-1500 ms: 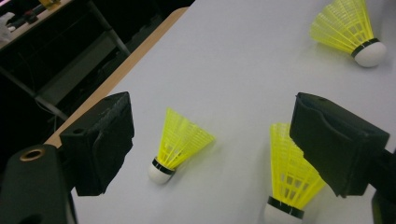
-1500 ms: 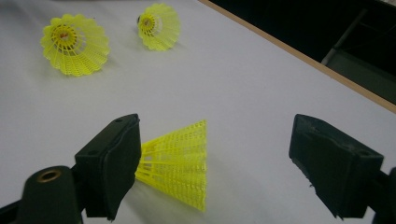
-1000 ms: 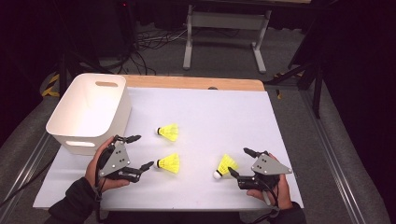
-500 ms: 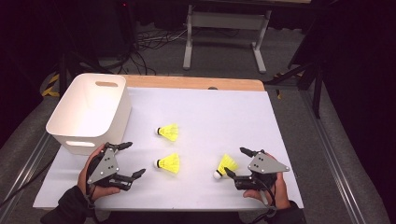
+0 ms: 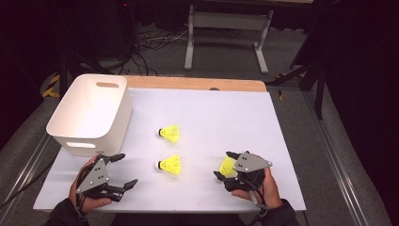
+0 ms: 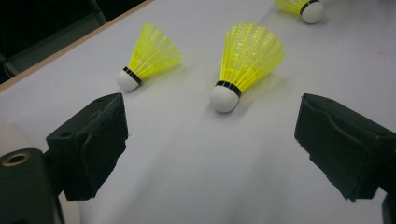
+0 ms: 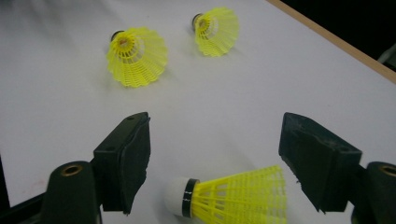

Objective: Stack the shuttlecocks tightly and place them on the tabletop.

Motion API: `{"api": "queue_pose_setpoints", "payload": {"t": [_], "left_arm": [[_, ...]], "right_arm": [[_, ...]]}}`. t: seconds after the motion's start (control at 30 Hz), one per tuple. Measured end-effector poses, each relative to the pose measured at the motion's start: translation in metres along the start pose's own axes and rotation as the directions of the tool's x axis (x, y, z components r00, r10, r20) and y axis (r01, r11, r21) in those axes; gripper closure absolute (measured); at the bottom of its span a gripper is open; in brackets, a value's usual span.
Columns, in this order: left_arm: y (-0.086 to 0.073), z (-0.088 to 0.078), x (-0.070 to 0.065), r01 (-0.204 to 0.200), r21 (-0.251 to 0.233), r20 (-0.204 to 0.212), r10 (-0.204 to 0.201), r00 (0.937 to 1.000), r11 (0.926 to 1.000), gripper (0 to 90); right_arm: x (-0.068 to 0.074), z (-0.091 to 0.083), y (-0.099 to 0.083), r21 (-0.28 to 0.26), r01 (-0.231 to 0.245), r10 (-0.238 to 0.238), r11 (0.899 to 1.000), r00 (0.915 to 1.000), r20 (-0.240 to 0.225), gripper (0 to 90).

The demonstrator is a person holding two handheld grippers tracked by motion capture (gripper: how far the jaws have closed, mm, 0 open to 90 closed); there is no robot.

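Shuttlecocks are what we are gathering, and the white plastic bin with handle slots (image 5: 89, 113) at the far left of the white table sheet (image 5: 282, 122) looks to us like their destination. Starting at the left, our left gripper (image 5: 123, 170) sits near the front edge with its jaws wide apart and nothing between them; its pads (image 6: 100, 140) frame bare sheet, and the middle yellow mesh shuttlecock with a white cork (image 6: 243, 65) lies a little ahead, cork toward us. To take it well, we judge we should slide forward until the cork and black band sit between the pads, since the skirt would crush. The farther yellow shuttlecock (image 5: 169, 133) lies beyond it, nearer the bin, and can wait. At the right, our right gripper (image 5: 225, 165) has just been closing its jaws, yet they remain open, with the third yellow shuttlecock (image 7: 229, 198) lying on its side between them, untouched as far as we can see. Here we would centre the cork (image 7: 177, 196) between the pads before closing, press gently, and lift straight up so the skirt does not drag.
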State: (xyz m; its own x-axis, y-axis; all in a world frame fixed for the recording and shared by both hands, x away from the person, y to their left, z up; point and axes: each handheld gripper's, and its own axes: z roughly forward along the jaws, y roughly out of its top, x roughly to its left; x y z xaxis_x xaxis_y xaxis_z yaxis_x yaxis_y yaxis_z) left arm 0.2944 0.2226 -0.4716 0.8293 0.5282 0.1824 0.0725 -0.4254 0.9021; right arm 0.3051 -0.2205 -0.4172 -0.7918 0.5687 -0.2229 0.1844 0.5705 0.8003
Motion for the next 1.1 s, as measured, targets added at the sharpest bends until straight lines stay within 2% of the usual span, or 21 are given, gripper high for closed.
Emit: {"api": "queue_pose_setpoints", "payload": {"t": [0.23, 0.37, 0.5, 0.73, 0.93, 1.1], "left_arm": [[-0.011, -0.013, 0.003, 0.047, -0.003, -0.021, -0.047, 0.9987, 0.9989, 7.6], [-0.016, -0.021, 0.004, 0.055, -0.012, -0.016, -0.055, 0.9983, 0.9984, 6.6], [-0.019, -0.028, 0.008, 0.076, -0.031, -0.029, -0.077, 0.9966, 0.9966, 4.9], [-0.024, -0.034, 0.011, 0.089, -0.02, -0.042, -0.09, 0.995, 0.9958, 2.9], [-0.024, -0.033, 0.009, 0.079, -0.012, -0.031, -0.08, 0.9964, 0.9968, 2.3], [-0.024, -0.031, 0.009, 0.079, -0.007, -0.026, -0.079, 0.9966, 0.9969, 2.0]], "right_arm": [[0.007, 0.014, 0.009, 0.015, 0.001, -0.001, 1.0, 0.9988, -0.048, 25.9], [0.014, 0.023, 0.015, 0.025, 0.02, -0.018, 0.999, 0.997, -0.075, 26.0], [0.019, 0.032, 0.021, 0.031, 0.028, -0.025, 0.999, 0.9953, -0.093, 26.6], [0.025, 0.049, 0.031, 0.045, 0.047, -0.041, 0.998, 0.9906, -0.13, 28.5], [0.034, 0.068, 0.038, 0.07, 0.087, -0.072, 0.994, 0.9786, -0.193, 33.4], [0.041, 0.083, 0.042, 0.106, 0.101, -0.074, 0.989, 0.9704, -0.23, 35.3]]}}
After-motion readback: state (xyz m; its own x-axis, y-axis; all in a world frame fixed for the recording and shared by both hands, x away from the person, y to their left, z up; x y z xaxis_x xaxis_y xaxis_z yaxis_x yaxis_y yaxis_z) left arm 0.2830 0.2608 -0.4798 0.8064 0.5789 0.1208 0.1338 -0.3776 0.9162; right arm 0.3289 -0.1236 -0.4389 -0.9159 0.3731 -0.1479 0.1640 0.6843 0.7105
